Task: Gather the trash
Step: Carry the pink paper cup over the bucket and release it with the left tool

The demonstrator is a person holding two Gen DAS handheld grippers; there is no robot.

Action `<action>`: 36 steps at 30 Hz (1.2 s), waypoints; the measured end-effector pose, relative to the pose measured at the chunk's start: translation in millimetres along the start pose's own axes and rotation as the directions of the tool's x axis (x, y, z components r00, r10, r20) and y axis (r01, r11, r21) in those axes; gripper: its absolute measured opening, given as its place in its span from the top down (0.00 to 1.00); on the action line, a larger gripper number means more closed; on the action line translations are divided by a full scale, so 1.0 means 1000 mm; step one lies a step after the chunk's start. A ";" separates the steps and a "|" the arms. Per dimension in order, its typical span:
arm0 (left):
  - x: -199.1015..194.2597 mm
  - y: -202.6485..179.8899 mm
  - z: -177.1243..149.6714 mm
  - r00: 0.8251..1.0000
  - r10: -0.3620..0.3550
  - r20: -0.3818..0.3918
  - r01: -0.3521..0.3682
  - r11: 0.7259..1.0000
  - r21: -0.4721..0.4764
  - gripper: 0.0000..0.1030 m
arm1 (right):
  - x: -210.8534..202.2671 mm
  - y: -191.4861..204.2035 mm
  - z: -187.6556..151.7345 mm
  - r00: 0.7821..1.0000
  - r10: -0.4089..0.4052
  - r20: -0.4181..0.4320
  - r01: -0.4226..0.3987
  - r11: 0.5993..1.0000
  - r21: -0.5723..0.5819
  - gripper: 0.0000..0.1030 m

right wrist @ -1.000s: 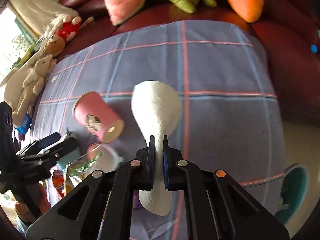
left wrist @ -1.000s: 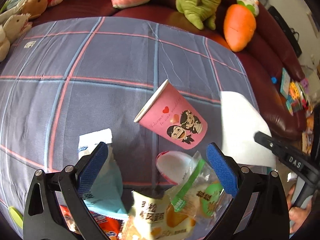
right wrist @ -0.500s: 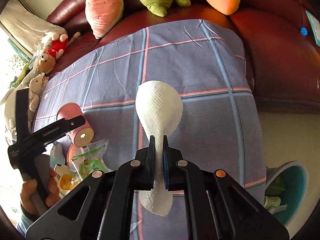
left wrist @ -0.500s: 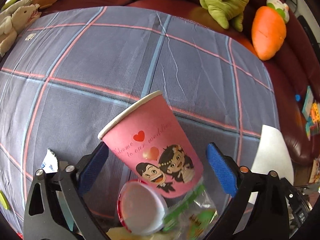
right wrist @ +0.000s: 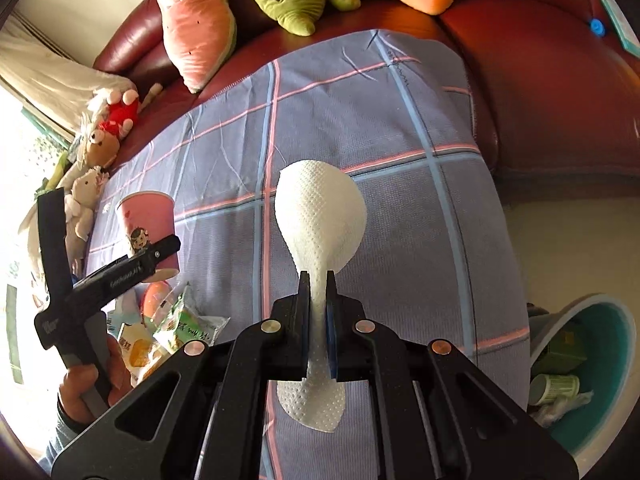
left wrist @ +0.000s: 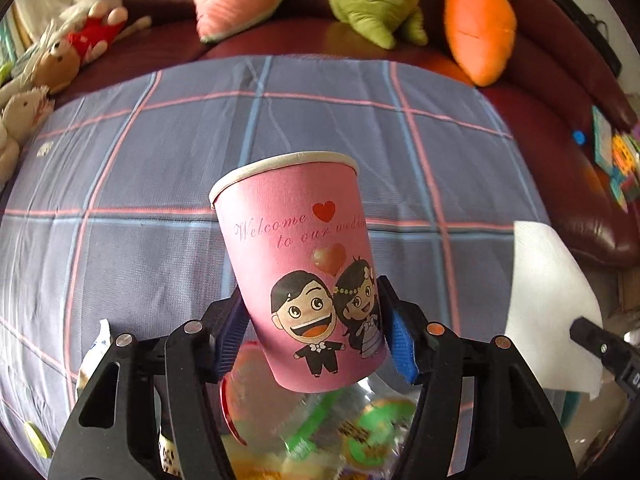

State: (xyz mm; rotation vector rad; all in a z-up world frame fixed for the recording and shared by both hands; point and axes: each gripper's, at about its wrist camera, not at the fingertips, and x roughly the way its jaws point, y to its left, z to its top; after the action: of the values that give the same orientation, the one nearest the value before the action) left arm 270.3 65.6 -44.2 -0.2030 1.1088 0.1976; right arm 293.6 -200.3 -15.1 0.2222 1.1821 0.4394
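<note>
A pink paper cup printed with a cartoon couple stands between the blue pads of my left gripper. Its jaws are closing and the pads touch the cup's lower sides, rim pointing away. From the right wrist view the same cup sits in the left gripper, held by a person's hand. My right gripper is shut on a white embossed paper towel, which balloons above the pads. The towel also shows at the right of the left wrist view.
Snack wrappers and a red-rimmed lid lie on the plaid cloth under the cup. A teal bin with trash inside stands on the floor at right. Plush toys line the red sofa behind.
The left gripper moved in over the cup and narrowed its jaws until the pads met its sides. The right gripper carried the towel sideways, bringing the teal bin more into view.
</note>
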 end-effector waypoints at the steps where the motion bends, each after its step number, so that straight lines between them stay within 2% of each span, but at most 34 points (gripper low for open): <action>1: -0.009 -0.005 -0.003 1.000 -0.010 0.013 0.009 1.000 0.021 0.40 | -0.006 0.000 -0.003 1.000 0.003 0.011 -0.003 1.000 0.000 0.94; 9: -0.065 -0.044 -0.036 0.989 -0.142 0.049 0.134 0.980 0.148 0.39 | -0.055 -0.009 -0.032 0.997 0.016 0.080 -0.020 0.999 0.044 0.94; 19: -0.086 -0.125 -0.097 0.956 -0.292 -0.024 0.285 0.906 0.312 0.39 | -0.124 -0.065 -0.084 0.986 -0.044 0.162 0.017 0.986 0.168 0.94; 25: -0.092 -0.181 -0.127 0.940 -0.334 -0.071 0.333 0.851 0.406 0.39 | -0.160 -0.113 -0.117 0.974 -0.098 0.203 0.044 0.967 0.252 0.93; 30: -0.090 -0.225 -0.140 0.930 -0.349 -0.111 0.359 0.807 0.470 0.39 | -0.187 -0.153 -0.146 0.960 -0.141 0.241 0.058 0.945 0.322 0.93; 36: -0.086 -0.278 -0.157 0.922 -0.355 -0.155 0.380 0.756 0.533 0.39 | -0.200 -0.189 -0.171 0.951 -0.178 0.253 0.068 0.918 0.390 0.93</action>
State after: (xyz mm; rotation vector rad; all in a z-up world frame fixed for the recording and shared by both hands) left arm 168.9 -247.9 -17.2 0.1025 1.1025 -0.4918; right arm 114.3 -468.4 16.3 0.5238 0.9810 0.0575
